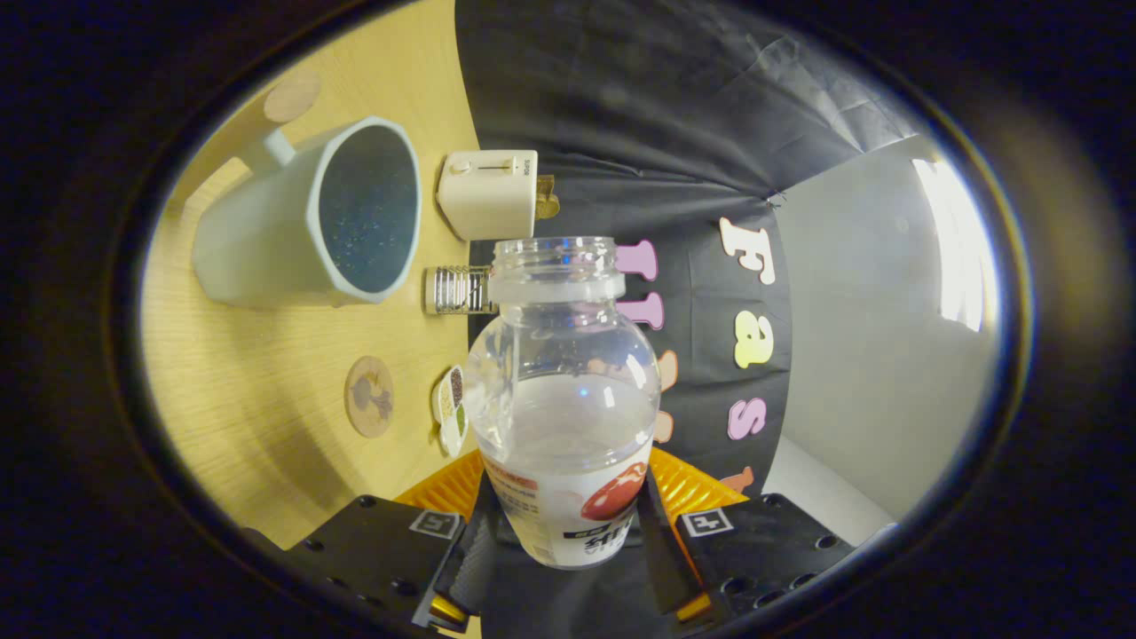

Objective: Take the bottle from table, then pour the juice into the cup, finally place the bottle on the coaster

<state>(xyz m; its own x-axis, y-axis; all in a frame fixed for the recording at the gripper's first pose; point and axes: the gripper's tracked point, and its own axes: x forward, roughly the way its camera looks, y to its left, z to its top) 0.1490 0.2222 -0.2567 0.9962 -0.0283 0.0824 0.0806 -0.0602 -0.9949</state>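
Surface (257, 399): pale wood grain, seen rolled onto its side, carrying all loose items below.

Cup (311, 217): large pale mug with a dark speckled inside, handle on its far side, mouth turned toward the camera; it stands on the surface, beyond and to the left of the bottle's neck.

Bottle (564, 399): clear plastic, cap off, open mouth pointing away from the tongs. Liquid fills roughly its lower half, its level lying across the body below the shoulder. A printed label with a red fruit wraps the base. The base sits between the fingers.

Tongs (568, 550): closed on the bottle, one finger pressing each side of the labelled base.

Toaster (488, 191): small, cream, with a slider on its side, just beyond the cup by the wall.

Coaster (369, 397): round, brown, with a dark printed figure, lying flat on the surface near the bottle's left side.

Second round disc (293, 96): plain wood tone, beyond the cup.

Ribbed jar (457, 290): small, clear, between cup and bottle neck.

Spice dish (450, 410): small, divided, beside the coaster.
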